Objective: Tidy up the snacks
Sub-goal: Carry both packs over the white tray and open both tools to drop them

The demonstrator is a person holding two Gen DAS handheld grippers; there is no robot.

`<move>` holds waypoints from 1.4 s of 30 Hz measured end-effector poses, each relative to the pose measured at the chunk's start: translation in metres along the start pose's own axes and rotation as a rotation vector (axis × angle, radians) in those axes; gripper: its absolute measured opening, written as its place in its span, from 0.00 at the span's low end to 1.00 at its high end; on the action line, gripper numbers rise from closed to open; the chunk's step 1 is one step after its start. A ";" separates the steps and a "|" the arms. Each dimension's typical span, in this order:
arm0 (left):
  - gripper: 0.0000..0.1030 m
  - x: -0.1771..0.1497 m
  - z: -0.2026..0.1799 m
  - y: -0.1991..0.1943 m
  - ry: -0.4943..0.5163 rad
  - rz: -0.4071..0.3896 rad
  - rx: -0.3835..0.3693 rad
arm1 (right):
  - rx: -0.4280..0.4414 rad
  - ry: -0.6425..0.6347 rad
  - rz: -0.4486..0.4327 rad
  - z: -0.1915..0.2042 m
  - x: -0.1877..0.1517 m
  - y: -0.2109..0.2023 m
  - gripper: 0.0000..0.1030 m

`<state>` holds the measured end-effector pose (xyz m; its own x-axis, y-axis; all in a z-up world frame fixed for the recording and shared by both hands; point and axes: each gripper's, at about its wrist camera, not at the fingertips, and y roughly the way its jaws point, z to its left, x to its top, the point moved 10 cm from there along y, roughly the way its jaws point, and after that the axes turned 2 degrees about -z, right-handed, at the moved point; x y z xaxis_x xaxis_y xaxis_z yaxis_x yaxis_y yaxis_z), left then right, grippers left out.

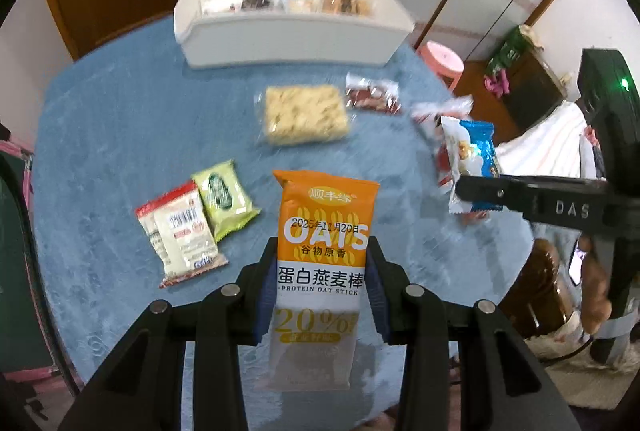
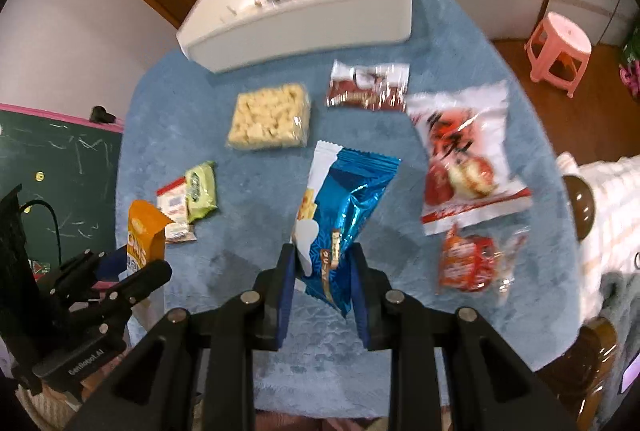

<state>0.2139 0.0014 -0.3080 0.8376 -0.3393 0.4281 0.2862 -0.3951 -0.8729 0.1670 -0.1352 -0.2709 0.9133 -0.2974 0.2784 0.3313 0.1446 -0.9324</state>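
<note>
My left gripper (image 1: pixel 323 249) is shut on an orange and white oat stick packet (image 1: pixel 324 231), held upright above the blue tablecloth (image 1: pixel 120 135). My right gripper (image 2: pixel 322 253) is shut on a shiny blue snack packet (image 2: pixel 348 191), also lifted off the table. Each gripper shows in the other's view: the right gripper (image 1: pixel 462 189) with the blue packet (image 1: pixel 474 155), and the left gripper (image 2: pixel 136 263) with the orange packet (image 2: pixel 144 229). A white bin (image 1: pixel 288 43) (image 2: pixel 304 27) stands at the far side, with several small snacks inside.
On the cloth lie a puffed rice block (image 1: pixel 304 115) (image 2: pixel 270 121), a dark red packet (image 1: pixel 372 95) (image 2: pixel 368 87), a green packet (image 1: pixel 224 197) (image 2: pixel 200 191), a white and red packet (image 1: pixel 180 235) and two red packets (image 2: pixel 468 159) (image 2: pixel 468 263). A pink stool (image 2: pixel 560 47) stands beyond.
</note>
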 end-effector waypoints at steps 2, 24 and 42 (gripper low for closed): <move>0.37 0.007 -0.003 -0.013 -0.018 -0.010 0.036 | -0.002 -0.017 -0.042 0.004 0.005 -0.019 0.25; 0.38 0.196 0.018 -0.161 -0.189 -0.310 0.151 | 0.065 -0.237 -0.467 0.070 0.168 -0.182 0.25; 0.38 0.345 0.064 -0.084 -0.235 -0.363 0.263 | 0.067 -0.288 -0.438 0.085 0.290 -0.092 0.26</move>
<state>0.5087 -0.0280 -0.1016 0.7357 -0.0066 0.6773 0.6607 -0.2130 -0.7198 0.4216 -0.1547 -0.0847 0.7107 -0.0735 0.6997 0.7025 0.1278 -0.7001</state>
